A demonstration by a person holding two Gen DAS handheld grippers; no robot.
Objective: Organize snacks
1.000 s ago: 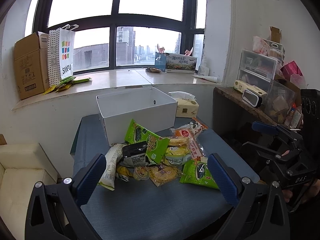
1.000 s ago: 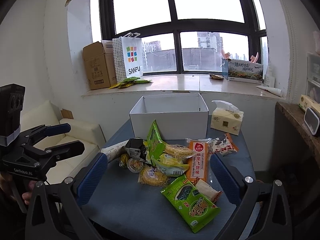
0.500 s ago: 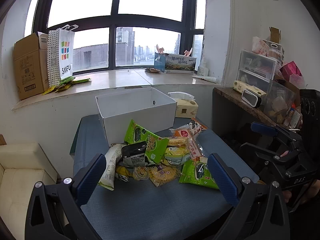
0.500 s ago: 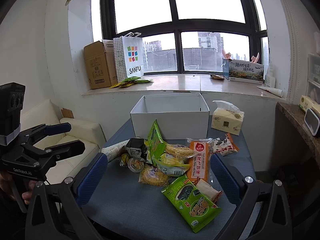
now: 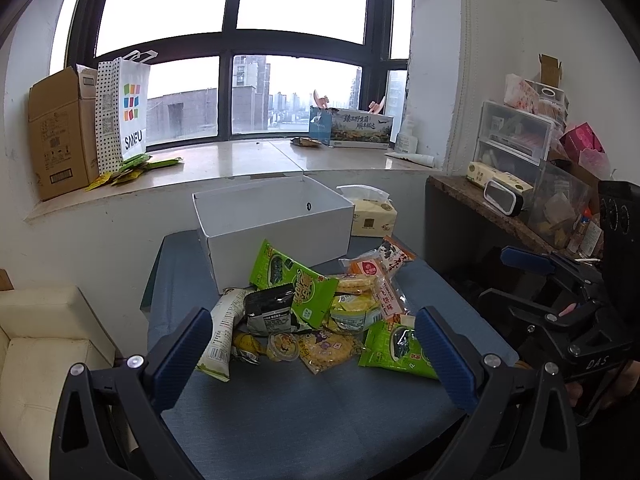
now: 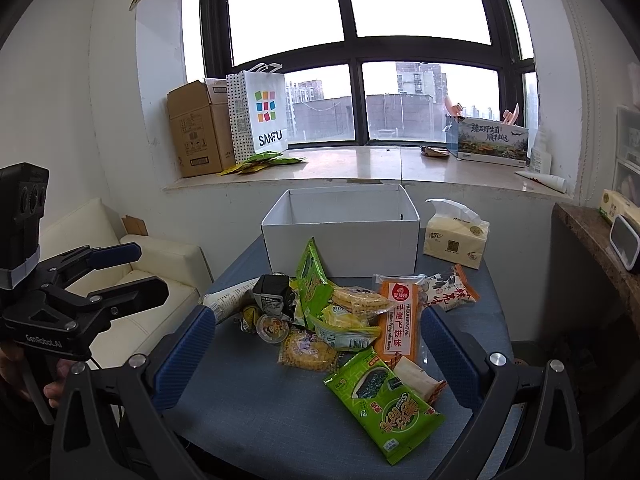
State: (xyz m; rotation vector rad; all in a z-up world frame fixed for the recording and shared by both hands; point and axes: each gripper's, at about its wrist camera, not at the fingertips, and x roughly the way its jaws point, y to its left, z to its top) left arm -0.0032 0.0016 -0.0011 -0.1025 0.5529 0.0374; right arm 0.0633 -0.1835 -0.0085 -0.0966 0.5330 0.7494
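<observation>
Left tool (image 5: 312, 356): fingers wide apart, empty, hovering short of the snack pile (image 5: 320, 312). Right tool (image 6: 318, 350): likewise spread and empty, the pile just ahead between its fingers. Nearest the right tool: green seaweed packet (image 6: 384, 404), lying flat and clear of the heap; probably the easiest first pick, pinched across its short width. Beyond the pile: white box (image 6: 340, 236), open and empty, on the blue surface (image 6: 248, 400). Crinkly bags likely slip; grip at mid-body, not seams.
</observation>
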